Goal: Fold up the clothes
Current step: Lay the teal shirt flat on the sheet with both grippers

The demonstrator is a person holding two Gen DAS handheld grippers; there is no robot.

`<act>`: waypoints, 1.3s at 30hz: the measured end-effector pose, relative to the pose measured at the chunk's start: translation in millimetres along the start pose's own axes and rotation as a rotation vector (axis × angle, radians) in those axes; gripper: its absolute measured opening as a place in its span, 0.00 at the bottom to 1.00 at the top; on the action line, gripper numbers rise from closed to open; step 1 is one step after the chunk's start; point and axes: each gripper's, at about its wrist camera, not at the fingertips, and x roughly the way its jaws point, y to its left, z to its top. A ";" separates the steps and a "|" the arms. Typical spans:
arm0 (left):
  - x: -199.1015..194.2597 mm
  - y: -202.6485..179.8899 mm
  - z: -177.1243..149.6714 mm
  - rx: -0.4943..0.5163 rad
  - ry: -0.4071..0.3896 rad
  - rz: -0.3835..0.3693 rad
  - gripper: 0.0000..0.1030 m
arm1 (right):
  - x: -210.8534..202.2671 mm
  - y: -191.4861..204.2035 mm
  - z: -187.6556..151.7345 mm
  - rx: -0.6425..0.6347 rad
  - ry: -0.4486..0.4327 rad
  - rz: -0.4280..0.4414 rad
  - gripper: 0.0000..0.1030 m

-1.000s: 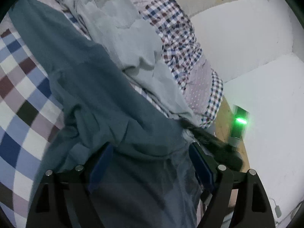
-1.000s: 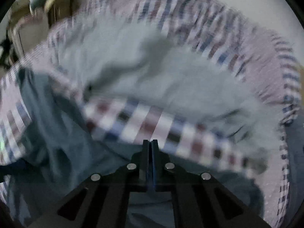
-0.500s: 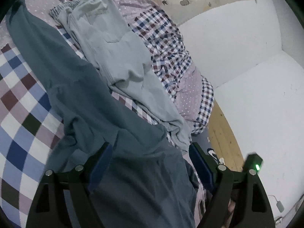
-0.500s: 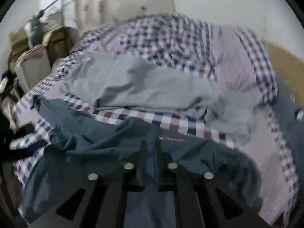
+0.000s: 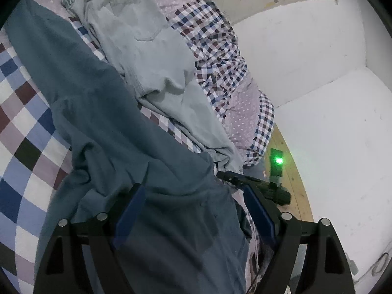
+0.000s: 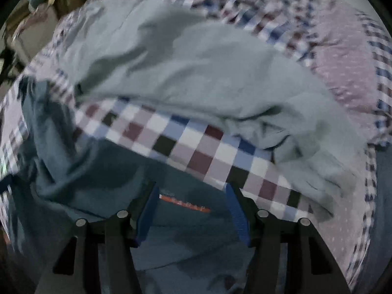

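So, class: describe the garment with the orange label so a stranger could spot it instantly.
Start at the checked bedspread. Two garments lie on it; take the dark teal one nearest the right gripper. Unlike the pale grey trousers beyond, it carries an orange label.

Upper left of left view: checked bed cover [image 5: 22,132] lies bare — free passage.
Centre: teal garment [image 5: 117,132] and pale grey trousers [image 5: 152,56] sprawl across.
Right edge: white wall [image 5: 330,134] closes in; right tongs [image 5: 229,175] cross there.

A dark teal garment [image 5: 127,132] and pale grey-green trousers [image 5: 152,56] are seen spread on a bedcover [image 5: 22,112] checked in blue, maroon, lilac and white, with a white-dotted lilac panel [image 5: 242,117]. An orange label [image 6: 183,203] is shown inside the teal collar.
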 end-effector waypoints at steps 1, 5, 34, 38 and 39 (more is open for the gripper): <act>1.9 0.8 -0.5 -0.003 0.005 0.003 0.83 | 7.8 -0.9 0.8 -0.022 0.025 0.008 0.58; 8.9 1.8 -2.8 -0.009 0.026 0.004 0.83 | 37.8 -2.6 0.2 -0.094 0.134 0.069 0.58; -5.9 -30.3 -19.5 0.170 0.005 0.018 0.83 | -111.6 181.3 -270.9 -0.532 -0.377 -0.245 0.02; 16.2 -45.9 -37.2 0.256 0.092 0.049 0.83 | -116.6 180.3 -294.5 -0.441 -0.308 -0.133 0.03; 24.3 -50.1 -43.6 0.288 0.126 0.072 0.83 | -121.7 174.5 -292.2 -0.403 -0.321 -0.112 0.03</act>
